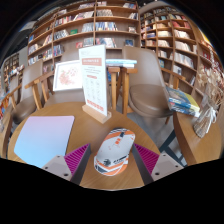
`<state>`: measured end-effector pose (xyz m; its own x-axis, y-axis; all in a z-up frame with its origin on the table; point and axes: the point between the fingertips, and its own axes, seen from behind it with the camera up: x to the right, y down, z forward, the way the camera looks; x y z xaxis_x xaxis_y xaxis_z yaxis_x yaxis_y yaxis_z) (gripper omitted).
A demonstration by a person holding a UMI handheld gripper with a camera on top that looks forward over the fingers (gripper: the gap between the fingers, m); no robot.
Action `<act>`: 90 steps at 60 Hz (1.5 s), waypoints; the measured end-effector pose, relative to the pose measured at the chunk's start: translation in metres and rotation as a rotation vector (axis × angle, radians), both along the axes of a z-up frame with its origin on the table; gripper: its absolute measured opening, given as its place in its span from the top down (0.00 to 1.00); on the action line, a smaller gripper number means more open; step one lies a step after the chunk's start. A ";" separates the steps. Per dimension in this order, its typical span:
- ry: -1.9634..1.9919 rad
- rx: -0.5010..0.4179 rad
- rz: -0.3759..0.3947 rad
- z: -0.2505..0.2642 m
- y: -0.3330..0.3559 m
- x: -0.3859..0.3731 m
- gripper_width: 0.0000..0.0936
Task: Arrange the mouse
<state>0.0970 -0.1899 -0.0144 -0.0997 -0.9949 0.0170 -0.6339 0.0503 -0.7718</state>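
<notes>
One view only, from the gripper. Gripper stands spread, its two magenta pads flanking the mouse. Mouse, white and grey with orange trim, lies on the wooden table, between the fingers; whether either pad touches its flank cannot be told, and a clear squeeze is not evident. Mouse pad, pale lilac, lies on the table to the left of the mouse, just beside the left finger. Upright sign stands beyond the mouse, well apart. Chair and bookshelves lie further back.

Assessment: the step in hand appears to be taking hold of the mouse, or setting it down; the likely destination is the mouse pad. Recommendation: centre the mouse between the pads, close evenly on both flanks low on the body, avoid pressing the buttons. Lift only enough to clear the table, carry left, lay it flat on the mouse pad, well clear of the sign.
</notes>
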 end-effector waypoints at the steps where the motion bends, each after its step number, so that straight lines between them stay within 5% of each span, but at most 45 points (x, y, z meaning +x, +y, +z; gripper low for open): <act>1: 0.000 0.001 0.002 0.000 0.000 0.001 0.09; 30: 0.002 0.000 0.076 0.000 0.014 0.033 0.12; 37: -0.006 0.000 0.108 0.001 0.017 0.037 0.21; 44: -0.015 -0.008 0.118 0.001 0.018 0.040 0.47; 59: -0.024 -0.021 0.051 0.030 0.015 0.026 0.56; 76: -0.092 0.042 0.144 0.116 0.121 0.021 0.56; 90: -0.029 0.057 0.224 0.076 0.231 0.039 0.56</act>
